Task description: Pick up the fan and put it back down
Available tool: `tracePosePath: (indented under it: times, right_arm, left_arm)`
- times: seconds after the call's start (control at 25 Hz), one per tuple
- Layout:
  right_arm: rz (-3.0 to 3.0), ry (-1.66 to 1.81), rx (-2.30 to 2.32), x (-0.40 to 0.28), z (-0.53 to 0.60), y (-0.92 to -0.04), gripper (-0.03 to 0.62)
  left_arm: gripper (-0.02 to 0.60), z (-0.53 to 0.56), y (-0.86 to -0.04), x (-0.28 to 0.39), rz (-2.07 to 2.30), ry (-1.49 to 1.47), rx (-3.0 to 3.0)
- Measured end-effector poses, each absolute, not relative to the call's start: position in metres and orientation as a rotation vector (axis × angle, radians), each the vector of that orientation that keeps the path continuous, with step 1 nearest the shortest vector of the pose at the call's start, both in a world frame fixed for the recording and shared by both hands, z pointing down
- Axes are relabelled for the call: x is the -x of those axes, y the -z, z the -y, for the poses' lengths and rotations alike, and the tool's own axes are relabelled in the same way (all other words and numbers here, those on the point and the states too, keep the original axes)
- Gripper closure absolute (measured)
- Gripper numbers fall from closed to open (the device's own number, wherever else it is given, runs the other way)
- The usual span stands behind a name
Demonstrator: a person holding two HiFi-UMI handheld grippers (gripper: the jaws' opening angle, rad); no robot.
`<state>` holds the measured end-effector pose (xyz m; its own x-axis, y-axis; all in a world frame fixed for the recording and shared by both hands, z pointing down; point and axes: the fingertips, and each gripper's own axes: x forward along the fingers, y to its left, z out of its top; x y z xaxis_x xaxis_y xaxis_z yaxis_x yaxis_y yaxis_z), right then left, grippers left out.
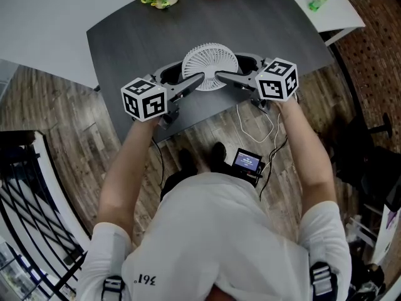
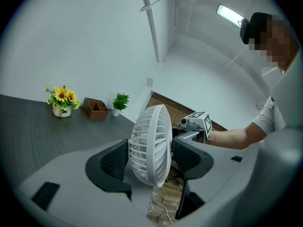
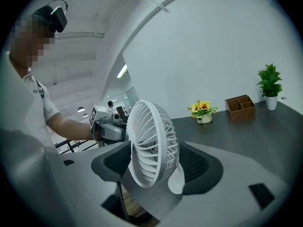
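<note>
The fan (image 1: 207, 58) was enclosed by the spread left gripper (image 1: 186, 75) and right gripper (image 1: 233, 69), neither seen pressing; its base was mostly hidden.

Printed upside down on back of white short-sleeved shirt (image 1: 213, 231): "361". No other legible text.

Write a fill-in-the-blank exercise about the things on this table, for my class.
1. Between the jaws of the left tool and of the right tool stands a white ____.
2. The vase holds yellow ____.
3. The wooden organiser stands between the vase and a small green ____.
Missing words: fan; flowers; plant.
</note>
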<state>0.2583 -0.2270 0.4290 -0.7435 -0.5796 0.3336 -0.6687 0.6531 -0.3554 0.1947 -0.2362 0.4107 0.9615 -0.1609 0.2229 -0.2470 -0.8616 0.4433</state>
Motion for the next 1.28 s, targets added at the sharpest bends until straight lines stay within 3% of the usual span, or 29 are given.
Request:
tracePosePath:
  times: [1.28]
  right_arm:
    - [2.709, -0.698, -1.022, -0.2579, 0.2255, -0.4288, 0.292]
  left_arm:
    - [0.288, 0.2374, -0.4109, -0.2047, 0.385, -0.206, -2.611]
